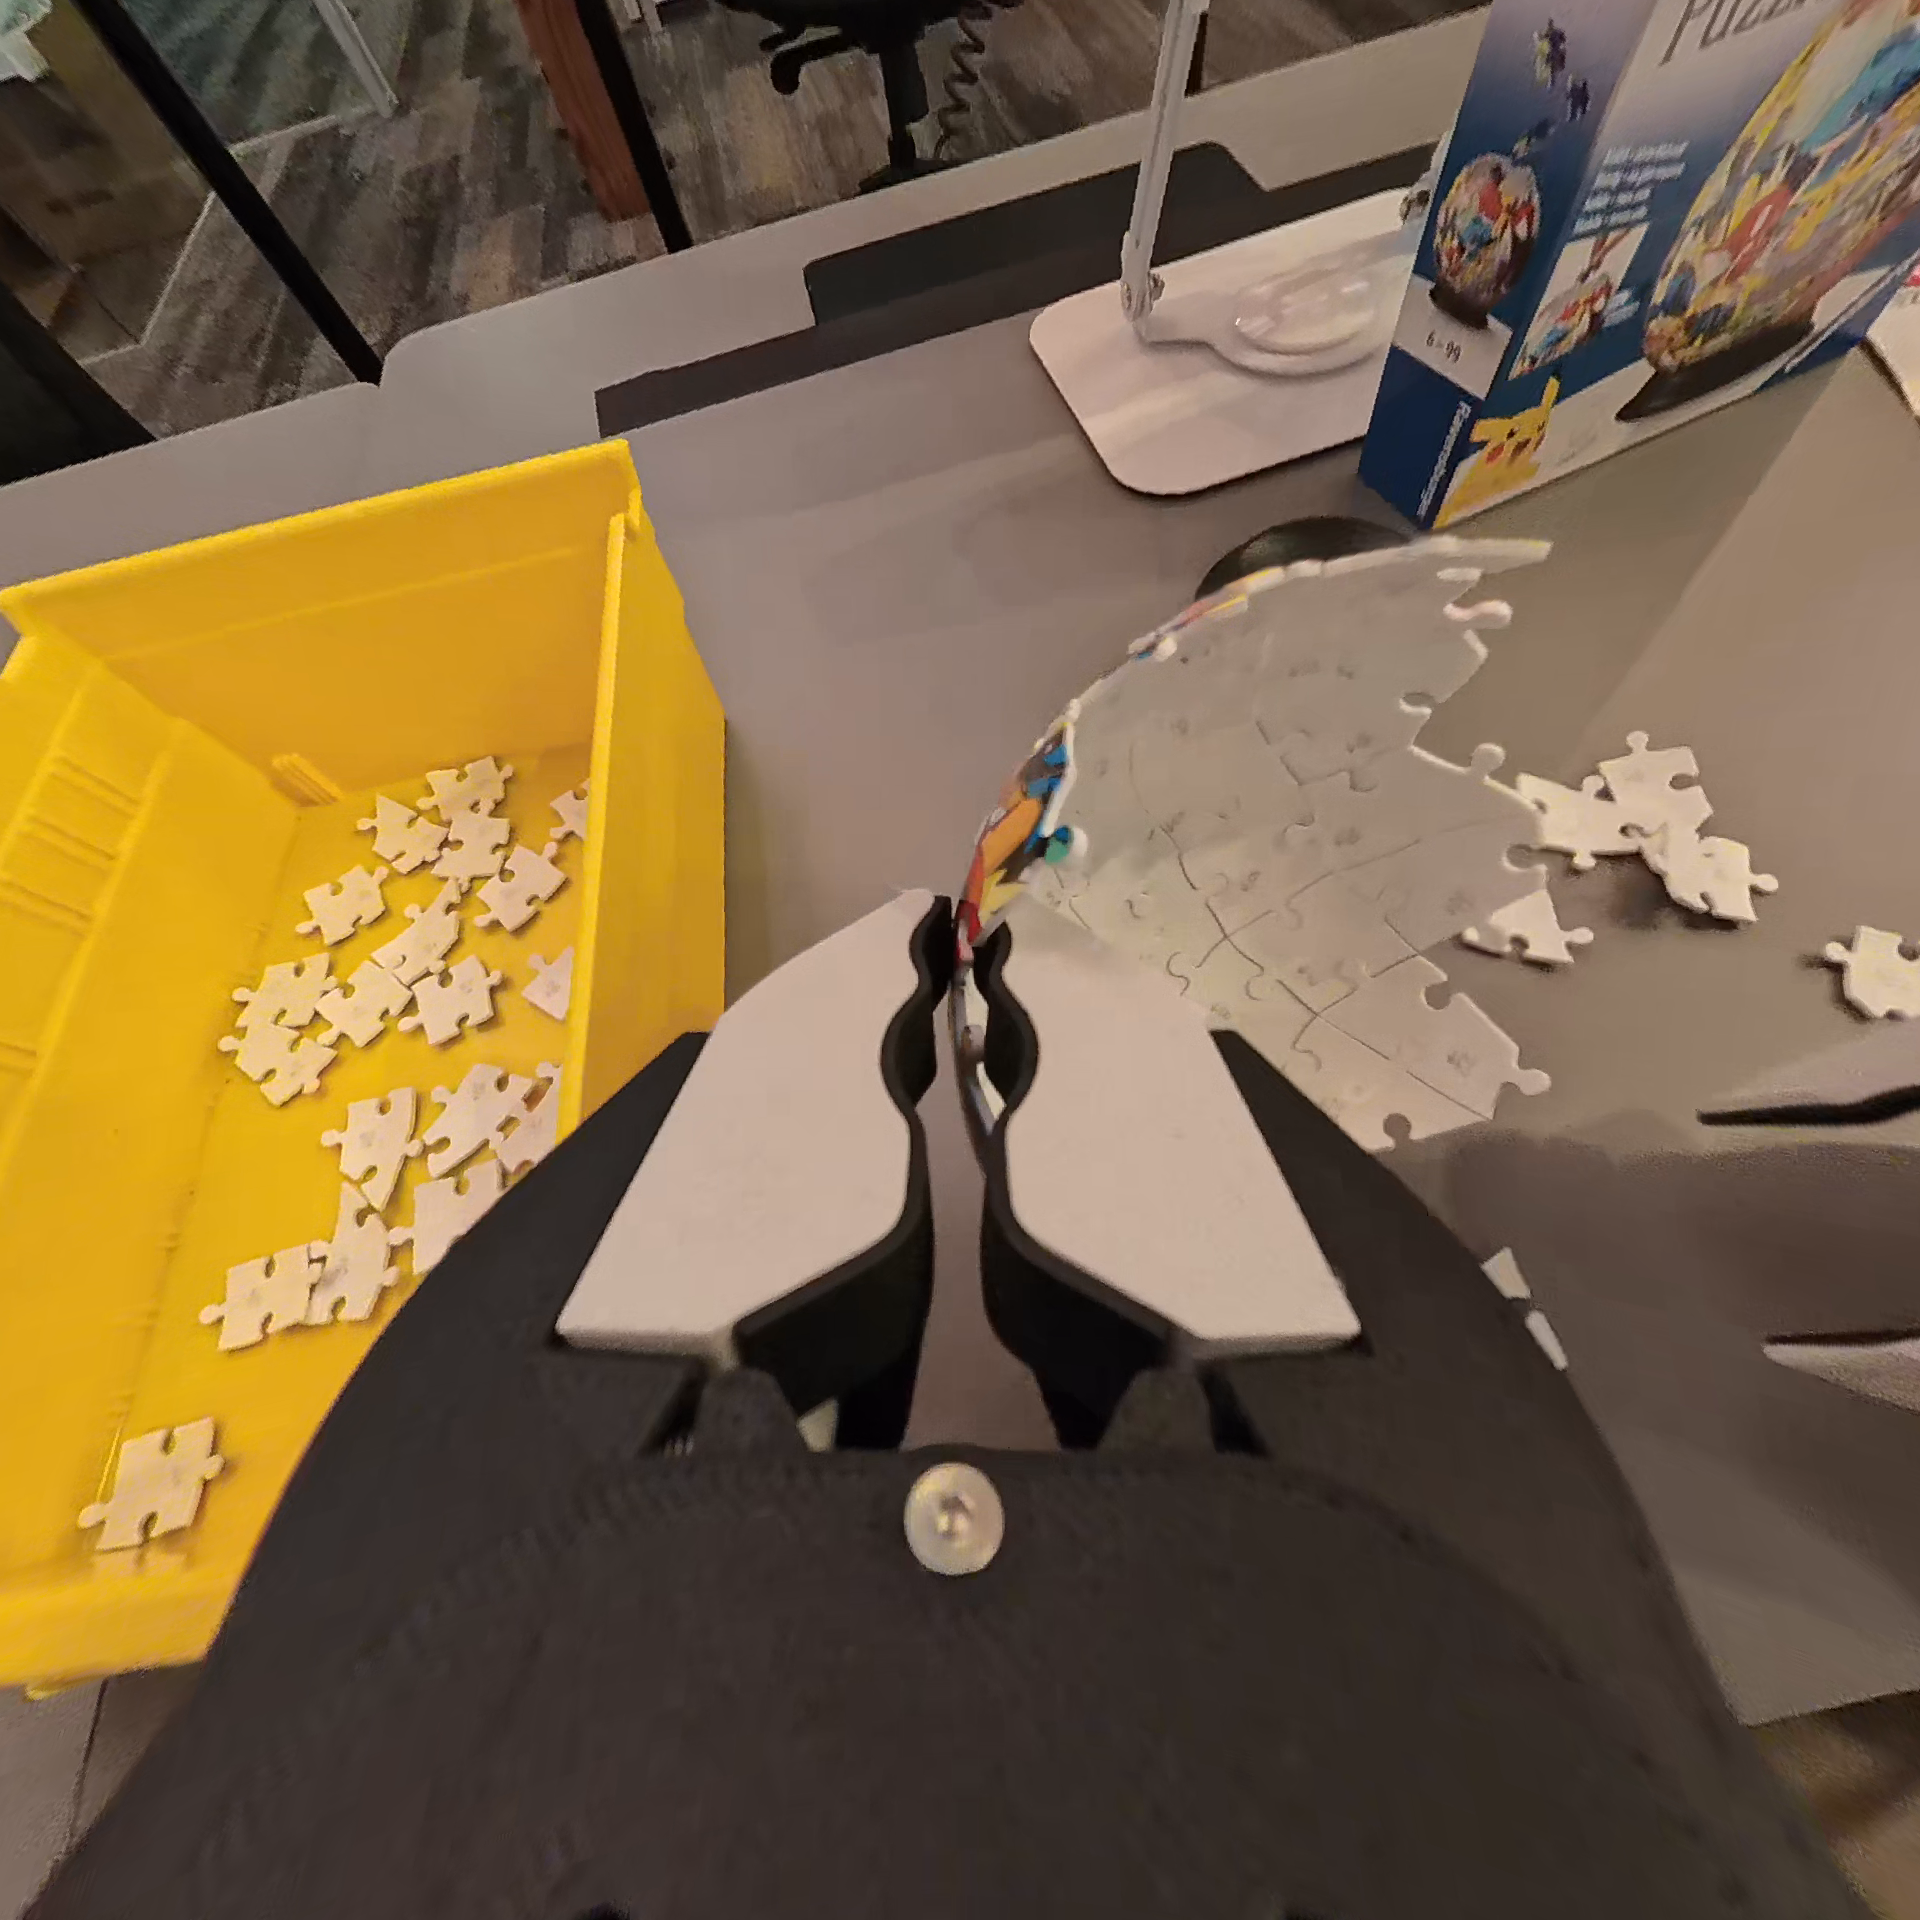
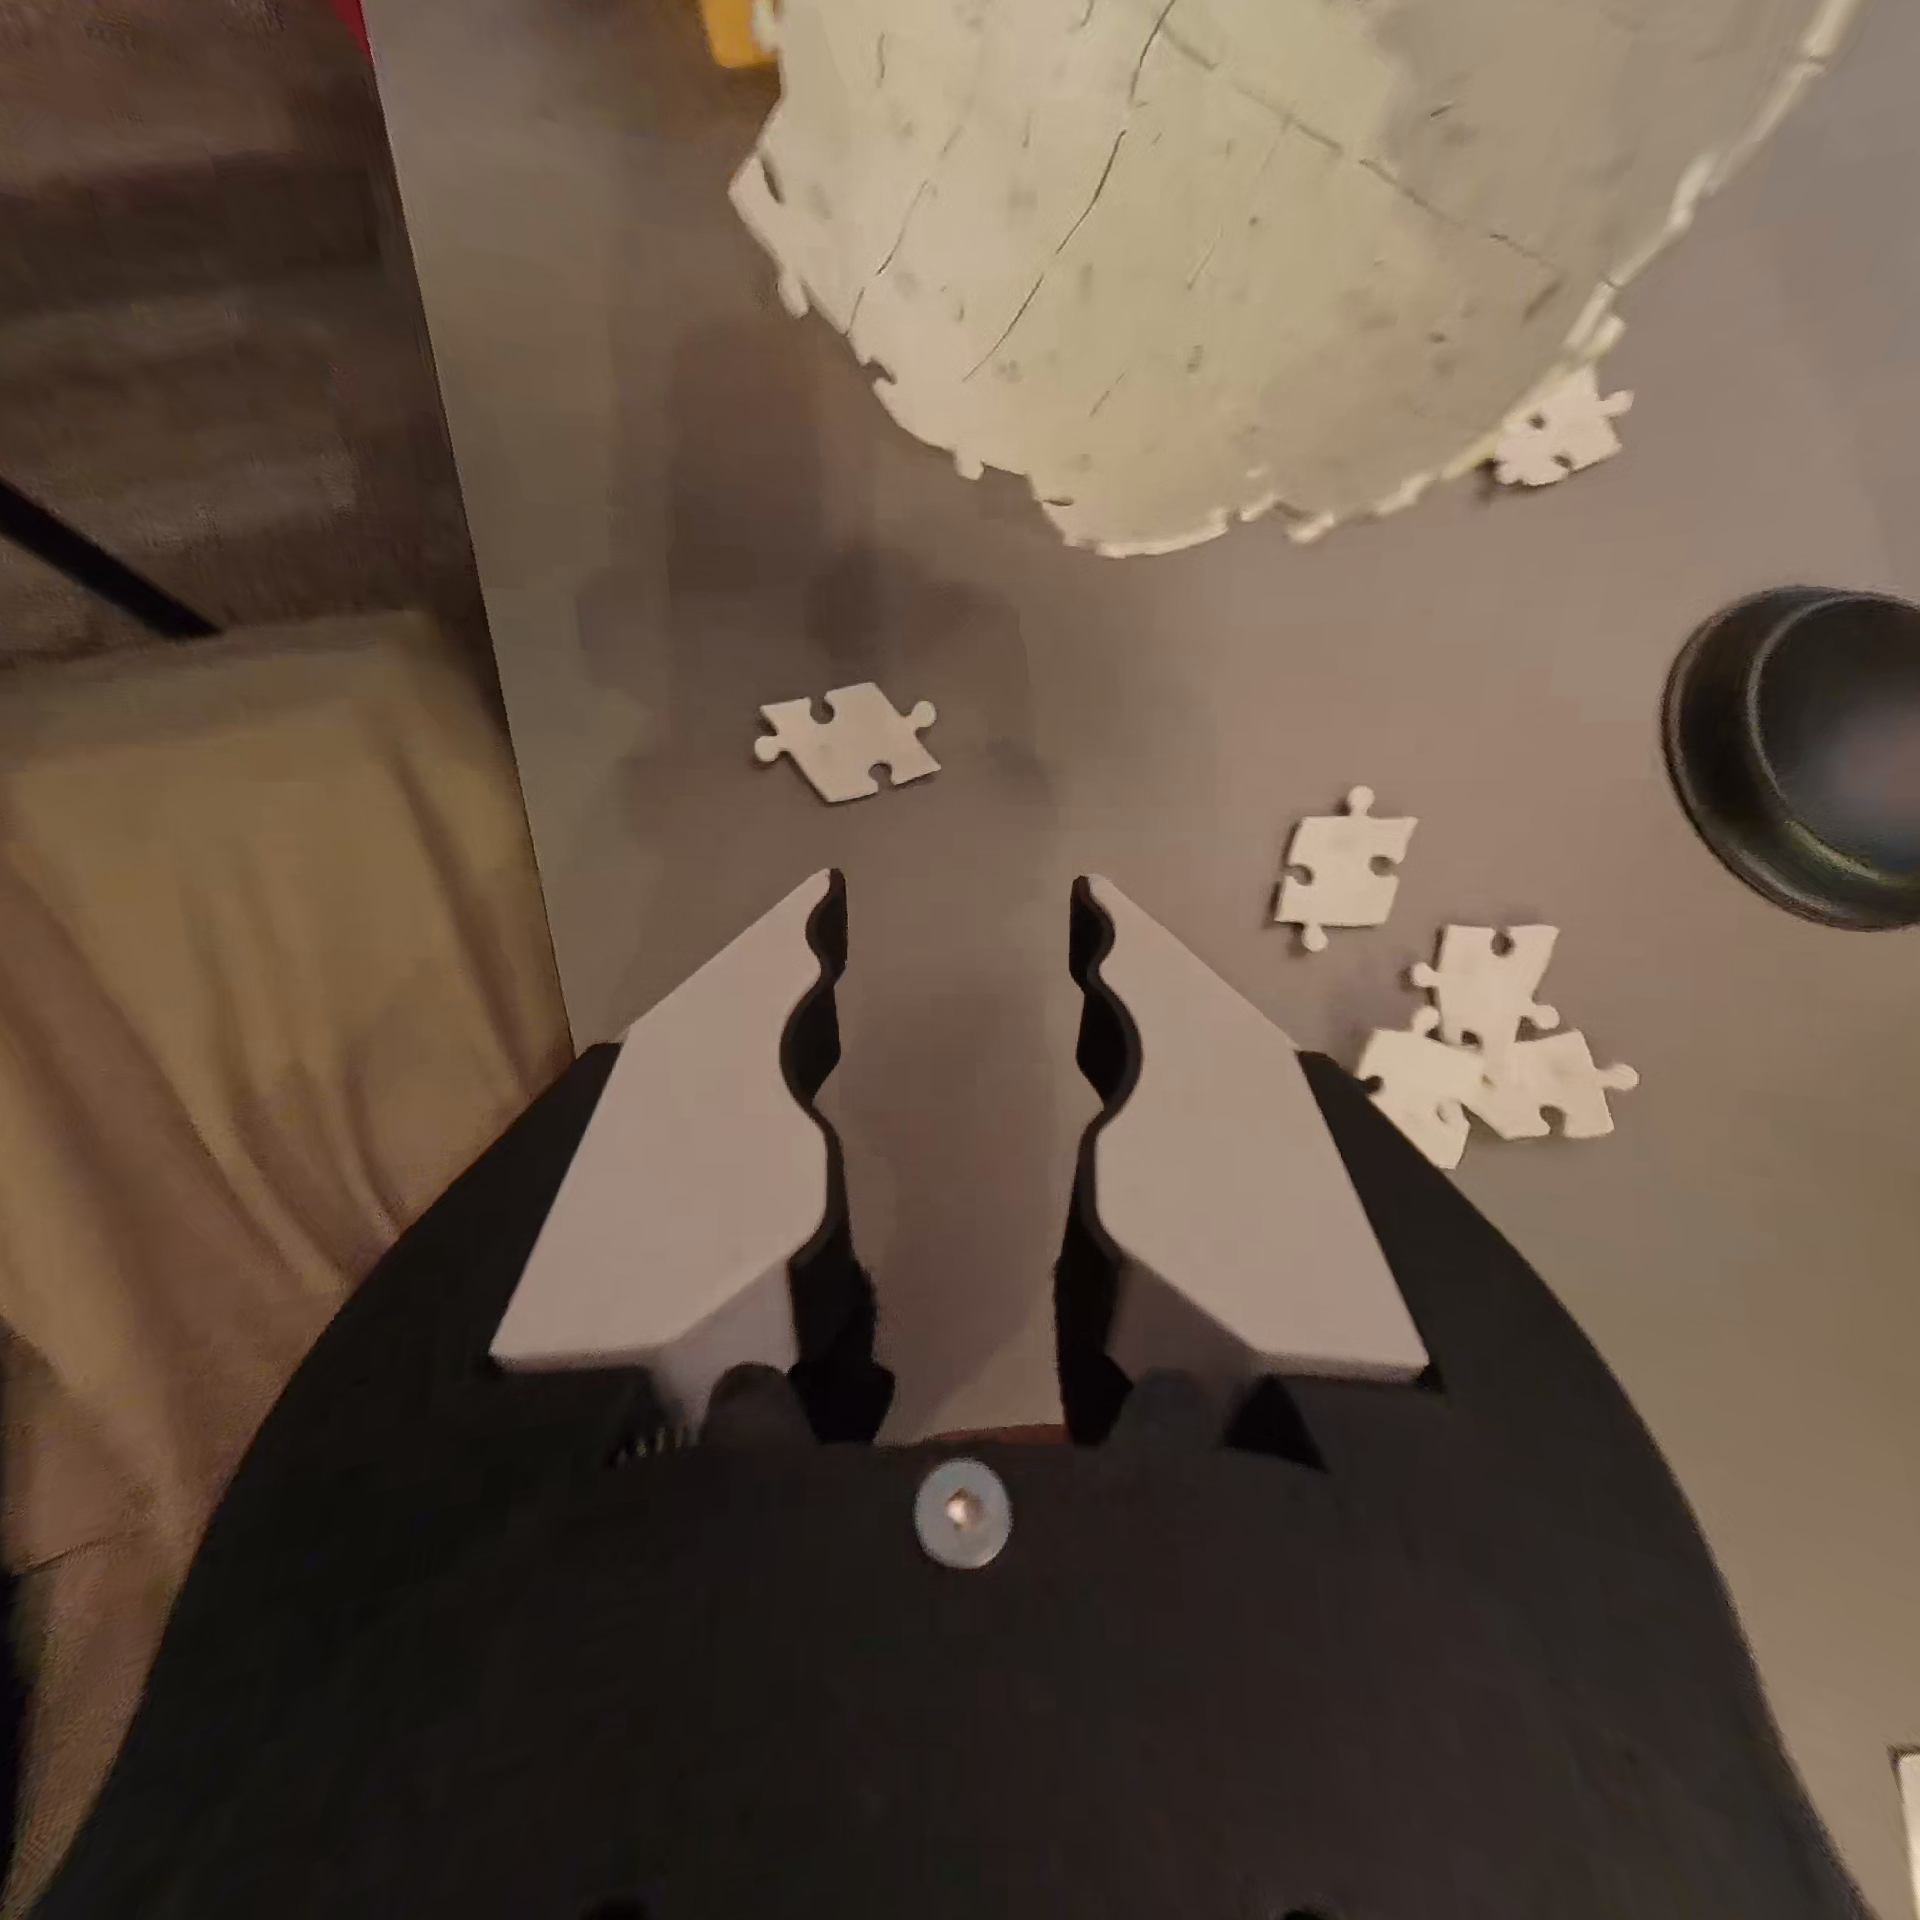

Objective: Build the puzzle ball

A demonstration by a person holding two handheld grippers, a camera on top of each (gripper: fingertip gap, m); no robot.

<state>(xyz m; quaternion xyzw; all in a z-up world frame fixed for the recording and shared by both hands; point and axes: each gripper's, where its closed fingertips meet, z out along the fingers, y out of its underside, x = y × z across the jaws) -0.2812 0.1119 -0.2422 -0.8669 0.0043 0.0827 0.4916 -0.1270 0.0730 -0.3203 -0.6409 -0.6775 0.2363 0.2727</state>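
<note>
While my left claw (image 1: pixel 977 940) pinches the half-built puzzle ball (image 1: pixel 1299 852) by its rim, my right claw (image 2: pixel 956 883) hangs open and empty over the bench (image 2: pixel 1039 644).
Leftmost, a yellow bin (image 1: pixel 665 727) holds loose pieces (image 1: pixel 416 966); the shell, held above the bench, shows a white inside and colourful outside. It looks light, thin and liable to pop apart, so I'd grip edges only, gently.

A matte grey table (image 1: pixel 883 582) carries a yellow plastic bin (image 1: pixel 644 665) left of the left gripper (image 1: pixel 971 940). Ahead of it stand a white lamp base (image 1: pixel 1164 416) and a blue cardboard puzzle box (image 1: pixel 1475 343). Loose white puzzle pieces (image 2: pixel 1340 868) lie ahead-right of the right gripper (image 2: pixel 956 883), a round black stand (image 2: pixel 1745 790) farther right.
</note>
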